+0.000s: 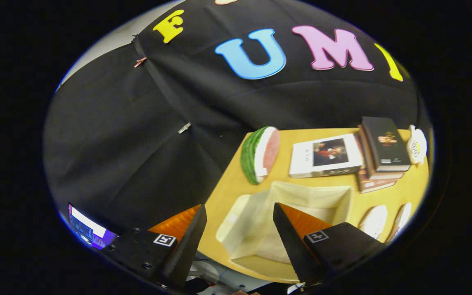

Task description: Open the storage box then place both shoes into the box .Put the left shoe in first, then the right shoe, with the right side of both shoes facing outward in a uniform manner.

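gripper (240, 229): fingers apart, nothing btw them, held above table (383, 192)
storage box (289, 205): open, cream fabric, just ahead of fingers, 12 o'clock
shoes (385, 221): white pair, 3 o'clock of box
books (367, 157): 1 o'clock beyond box
watermelon slice (260, 155): 11 o'clock beyond box

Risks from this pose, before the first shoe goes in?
1. Gripper is open and empty above the storage box; its lid flap hangs toward the table edge and may get snagged.
2. Shoes lie close together beyond the box; grabbing the wrong one first seems possible.
3. Book stack crowds the approach.
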Available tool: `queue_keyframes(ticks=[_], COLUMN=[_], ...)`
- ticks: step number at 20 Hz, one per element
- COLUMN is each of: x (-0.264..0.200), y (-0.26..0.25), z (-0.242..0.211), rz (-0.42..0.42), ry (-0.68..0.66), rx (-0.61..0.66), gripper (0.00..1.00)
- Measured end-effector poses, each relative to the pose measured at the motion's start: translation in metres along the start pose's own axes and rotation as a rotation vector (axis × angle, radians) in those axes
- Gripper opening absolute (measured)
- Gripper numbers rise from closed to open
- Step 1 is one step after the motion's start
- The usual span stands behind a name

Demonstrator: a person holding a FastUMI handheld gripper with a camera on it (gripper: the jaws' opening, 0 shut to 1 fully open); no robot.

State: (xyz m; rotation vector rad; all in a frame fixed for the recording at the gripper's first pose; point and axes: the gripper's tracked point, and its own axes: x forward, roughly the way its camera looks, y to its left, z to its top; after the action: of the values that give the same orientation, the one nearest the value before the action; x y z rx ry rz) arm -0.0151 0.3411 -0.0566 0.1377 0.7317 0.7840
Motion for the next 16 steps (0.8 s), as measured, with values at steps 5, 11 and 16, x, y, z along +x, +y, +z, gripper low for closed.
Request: queue_keyframes(ticks=[5, 11, 16], x=[-0.049, -0.075, -0.089], y=[-0.116, -0.223, -0.292], z=[-0.016, -0.066, -0.110], rz=[-0.166, -0.285, -0.396], ry=[-0.001, 0.054, 0.130], rx=[-0.084, 0.031, 0.045], gripper=[0.98, 0.99, 0.99])
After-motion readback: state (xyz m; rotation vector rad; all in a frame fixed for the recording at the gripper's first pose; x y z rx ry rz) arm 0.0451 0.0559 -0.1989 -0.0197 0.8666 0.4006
